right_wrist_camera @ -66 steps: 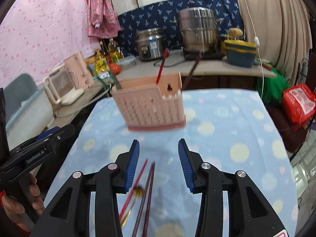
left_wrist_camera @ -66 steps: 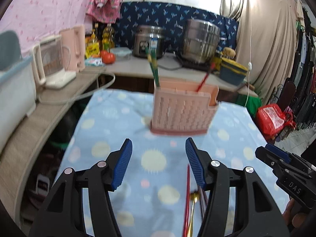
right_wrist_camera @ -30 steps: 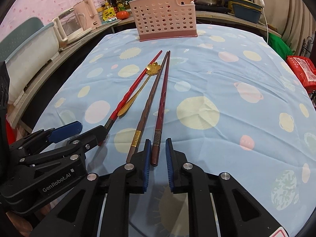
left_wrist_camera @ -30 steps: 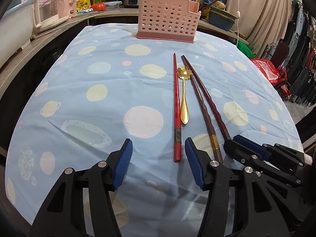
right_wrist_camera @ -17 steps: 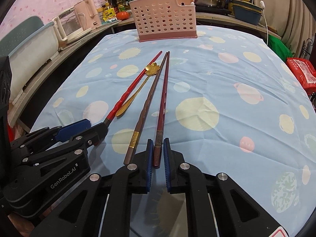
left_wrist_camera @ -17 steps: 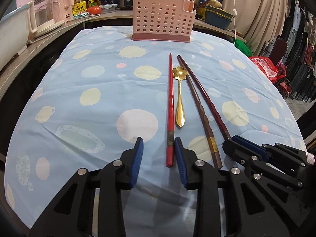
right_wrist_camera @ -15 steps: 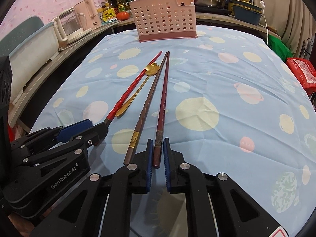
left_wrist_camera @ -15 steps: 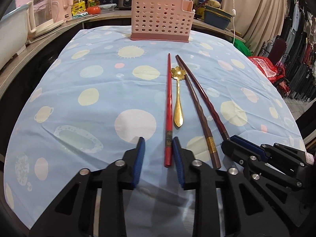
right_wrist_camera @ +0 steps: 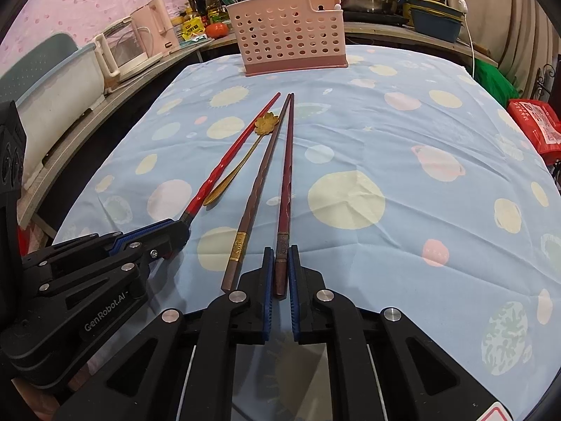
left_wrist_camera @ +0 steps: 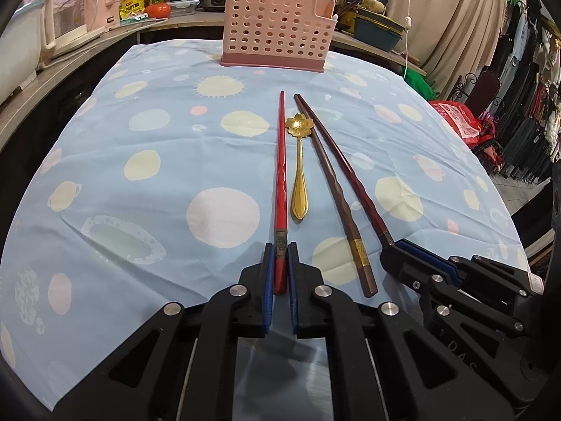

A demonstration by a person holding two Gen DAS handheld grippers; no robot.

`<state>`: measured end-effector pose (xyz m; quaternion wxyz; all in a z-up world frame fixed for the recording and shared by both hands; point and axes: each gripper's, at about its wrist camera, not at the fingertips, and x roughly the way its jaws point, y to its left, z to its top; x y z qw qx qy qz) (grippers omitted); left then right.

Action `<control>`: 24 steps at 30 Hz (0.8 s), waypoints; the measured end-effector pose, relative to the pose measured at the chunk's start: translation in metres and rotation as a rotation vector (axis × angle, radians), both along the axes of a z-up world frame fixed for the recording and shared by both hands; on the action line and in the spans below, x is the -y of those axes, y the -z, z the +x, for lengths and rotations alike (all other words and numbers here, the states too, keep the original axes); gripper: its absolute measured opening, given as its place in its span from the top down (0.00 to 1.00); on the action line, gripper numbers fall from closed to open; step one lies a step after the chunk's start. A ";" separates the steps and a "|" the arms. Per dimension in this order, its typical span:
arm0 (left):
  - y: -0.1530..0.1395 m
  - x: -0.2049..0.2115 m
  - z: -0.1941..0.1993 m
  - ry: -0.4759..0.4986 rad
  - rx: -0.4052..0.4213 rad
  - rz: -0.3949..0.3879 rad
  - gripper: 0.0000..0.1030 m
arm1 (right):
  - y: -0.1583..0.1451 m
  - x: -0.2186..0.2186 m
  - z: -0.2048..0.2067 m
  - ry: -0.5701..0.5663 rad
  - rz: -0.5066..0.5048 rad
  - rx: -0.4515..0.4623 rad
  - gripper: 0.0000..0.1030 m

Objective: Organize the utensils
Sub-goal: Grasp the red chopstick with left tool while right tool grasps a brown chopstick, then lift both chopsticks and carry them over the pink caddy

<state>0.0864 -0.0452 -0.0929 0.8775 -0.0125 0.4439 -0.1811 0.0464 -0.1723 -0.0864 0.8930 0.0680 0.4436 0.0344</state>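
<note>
Your left tongs (left_wrist_camera: 279,263) have just closed onto the red chopstick (left_wrist_camera: 280,161) at its near end; your right tongs (right_wrist_camera: 280,266) stay clamped on the dark red chopstick (right_wrist_camera: 285,189). Both sticks lie mid-tabletop, pointing at the pink holder (left_wrist_camera: 277,31) by the far edge, ready for lifting

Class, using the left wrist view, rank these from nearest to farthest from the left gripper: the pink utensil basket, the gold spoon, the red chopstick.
1. Red chopstick: its near end sits between the left gripper's pads, which have just been closing.
2. Gold spoon: just right of that chopstick, further up the cloth.
3. Pink utensil basket: at the table's far end.
</note>
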 end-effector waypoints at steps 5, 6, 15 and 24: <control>-0.006 -0.001 -0.003 -0.002 0.004 -0.005 0.93 | -0.003 0.006 -0.003 0.015 0.012 0.005 0.93; -0.007 -0.001 -0.004 -0.001 0.006 -0.008 0.93 | -0.004 0.008 -0.004 0.019 0.015 0.007 0.93; -0.035 -0.007 -0.011 -0.004 0.042 -0.031 0.93 | -0.032 0.022 -0.014 0.046 0.039 0.074 0.93; -0.089 -0.020 -0.010 -0.023 0.127 -0.081 0.93 | -0.089 0.037 -0.019 0.074 0.060 0.201 0.93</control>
